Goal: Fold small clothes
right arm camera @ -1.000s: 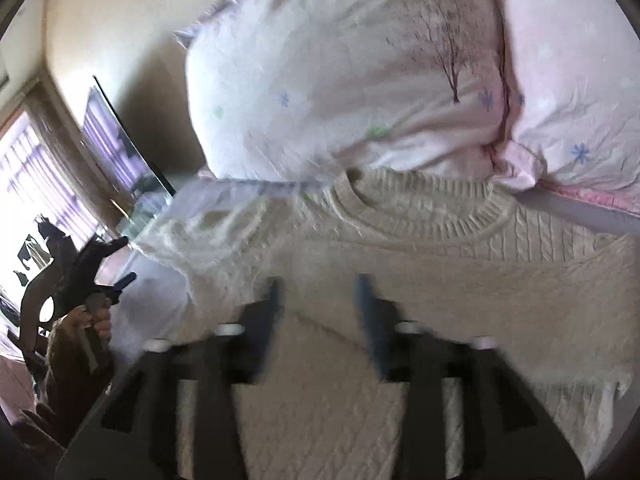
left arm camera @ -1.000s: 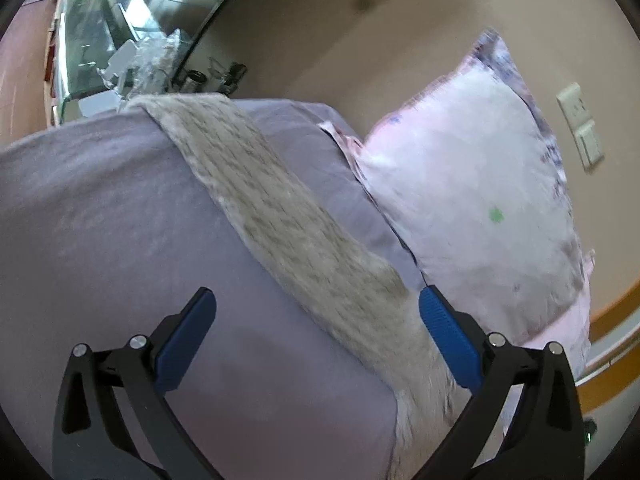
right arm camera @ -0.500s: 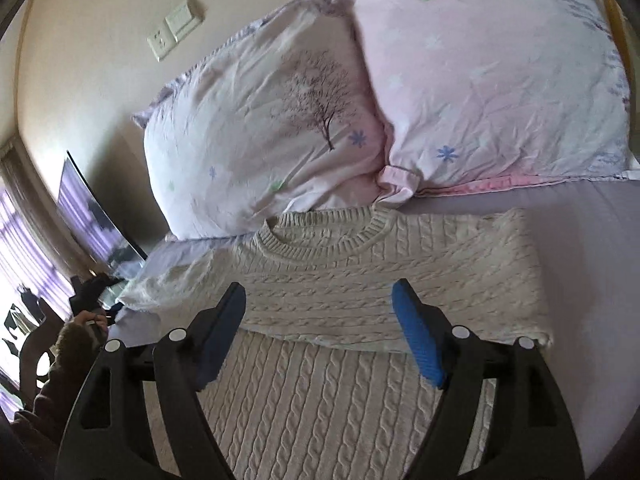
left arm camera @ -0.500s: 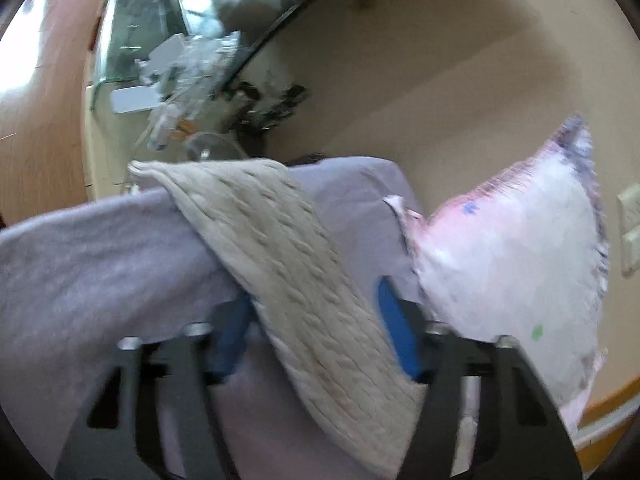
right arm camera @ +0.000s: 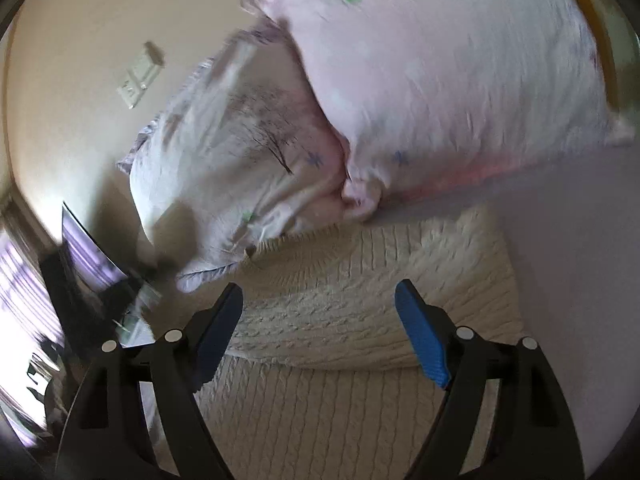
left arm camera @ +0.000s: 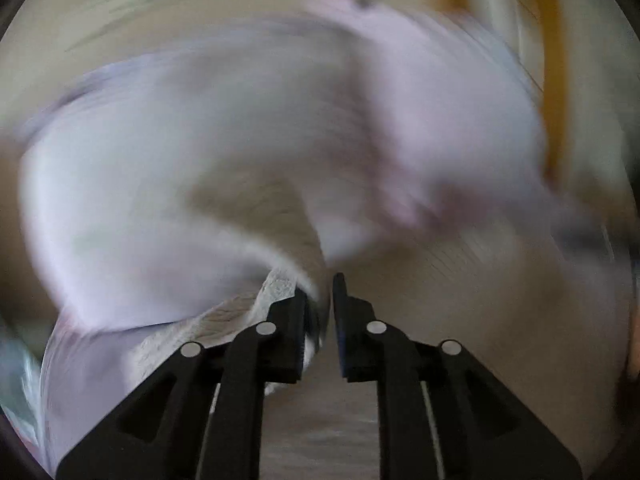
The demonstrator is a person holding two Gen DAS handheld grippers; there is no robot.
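Sweater (right arm camera: 360, 280) lies flat on the bed (right arm camera: 560, 260) ahead of and under the right tongs (right arm camera: 320, 332), collar end touching the pillows (right arm camera: 440, 80) beyond; one side looks already folded over the body; right tongs spread wide, holding nothing, hovering over the knit, probably free to press or catch the next edge; left tongs (left arm camera: 326, 312) pressed nearly together, pinching a knit edge, likely a sleeve (left arm camera: 248, 312), at the tips; that view is heavily blurred, so which part is uncertain; pinch near the edge suits carrying it across the body.
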